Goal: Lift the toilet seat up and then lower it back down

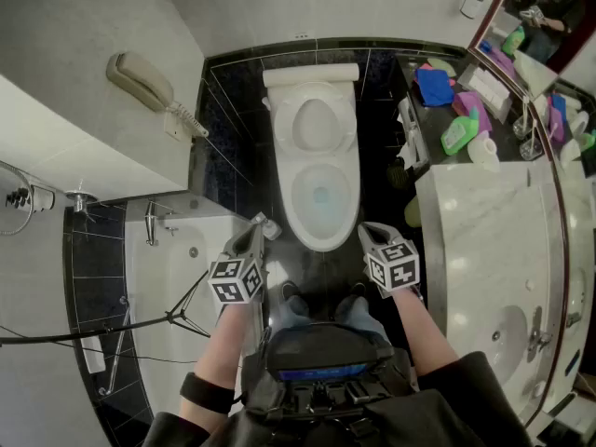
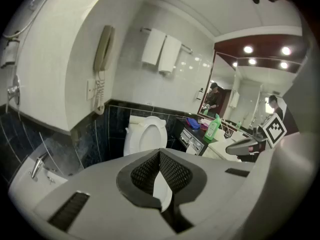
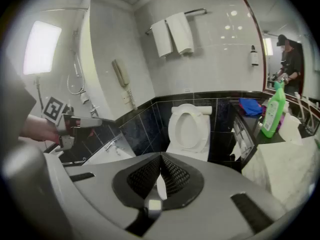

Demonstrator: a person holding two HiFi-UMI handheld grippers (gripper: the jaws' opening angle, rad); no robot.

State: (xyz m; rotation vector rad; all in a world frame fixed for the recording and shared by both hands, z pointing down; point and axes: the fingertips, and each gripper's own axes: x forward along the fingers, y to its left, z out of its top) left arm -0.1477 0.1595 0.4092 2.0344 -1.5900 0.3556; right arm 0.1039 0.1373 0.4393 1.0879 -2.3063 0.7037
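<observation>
I hold both grippers low in the frame, near the front rim of the toilet bowl (image 1: 321,240) and apart from it. The left gripper (image 1: 259,222) has its fingers pressed together, empty. The right gripper (image 1: 369,231) is the same, fingers together on nothing. The toilet seat (image 1: 346,124) stands raised against the tank (image 1: 310,74) at upper centre, touched by neither gripper.
</observation>
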